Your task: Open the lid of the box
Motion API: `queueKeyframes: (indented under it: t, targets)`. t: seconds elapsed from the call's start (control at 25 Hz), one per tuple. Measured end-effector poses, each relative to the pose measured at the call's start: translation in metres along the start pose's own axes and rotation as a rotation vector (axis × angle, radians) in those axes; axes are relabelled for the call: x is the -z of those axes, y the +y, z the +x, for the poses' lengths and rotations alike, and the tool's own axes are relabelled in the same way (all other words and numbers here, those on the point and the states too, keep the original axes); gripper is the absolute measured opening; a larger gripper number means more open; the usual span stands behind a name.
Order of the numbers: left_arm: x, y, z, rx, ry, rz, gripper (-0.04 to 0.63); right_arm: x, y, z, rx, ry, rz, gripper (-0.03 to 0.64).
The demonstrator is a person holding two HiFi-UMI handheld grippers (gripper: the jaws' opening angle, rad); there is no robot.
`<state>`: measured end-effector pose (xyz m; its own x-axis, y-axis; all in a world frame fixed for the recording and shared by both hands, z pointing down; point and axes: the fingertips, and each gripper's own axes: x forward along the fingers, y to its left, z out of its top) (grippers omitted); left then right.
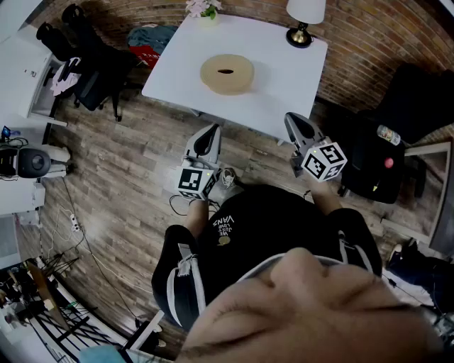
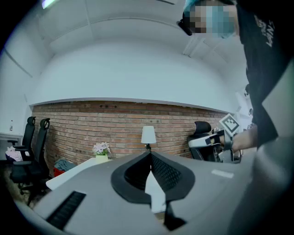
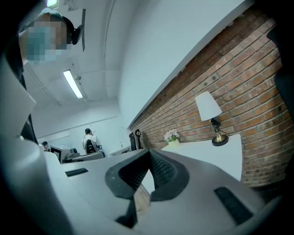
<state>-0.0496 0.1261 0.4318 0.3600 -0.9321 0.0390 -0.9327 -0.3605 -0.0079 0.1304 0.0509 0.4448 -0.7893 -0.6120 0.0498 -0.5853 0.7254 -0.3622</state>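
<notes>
A round tan box (image 1: 227, 74) with a dark slot in its lid sits on the white table (image 1: 269, 99) in the head view, well ahead of both grippers. My left gripper (image 1: 207, 137) is held in front of the person's body, short of the table's near edge, jaws shut on nothing. My right gripper (image 1: 296, 125) hangs level with it to the right, also shut and empty. In the left gripper view the left gripper (image 2: 149, 158) points at the brick wall; the box is hidden. The right gripper (image 3: 148, 156) looks up along the wall.
A lamp (image 1: 303, 21) and a flower pot (image 1: 204, 10) stand at the table's far edge. Office chairs (image 1: 92, 57) stand at the left, a black bag (image 1: 372, 166) at the right. Cables (image 1: 74, 227) lie on the wooden floor.
</notes>
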Motion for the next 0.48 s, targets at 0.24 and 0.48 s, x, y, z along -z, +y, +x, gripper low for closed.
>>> queueKeyframes:
  t: [0.24, 0.48]
  targets:
    - [0.005, 0.008, 0.009, 0.027, 0.002, -0.016, 0.011, 0.001, -0.005, 0.007, 0.022, 0.006, -0.004, 0.003]
    - [0.009, 0.028, 0.023, 0.088, 0.010, -0.021, 0.011, 0.001, -0.012, 0.020, 0.093, -0.035, 0.024, 0.005]
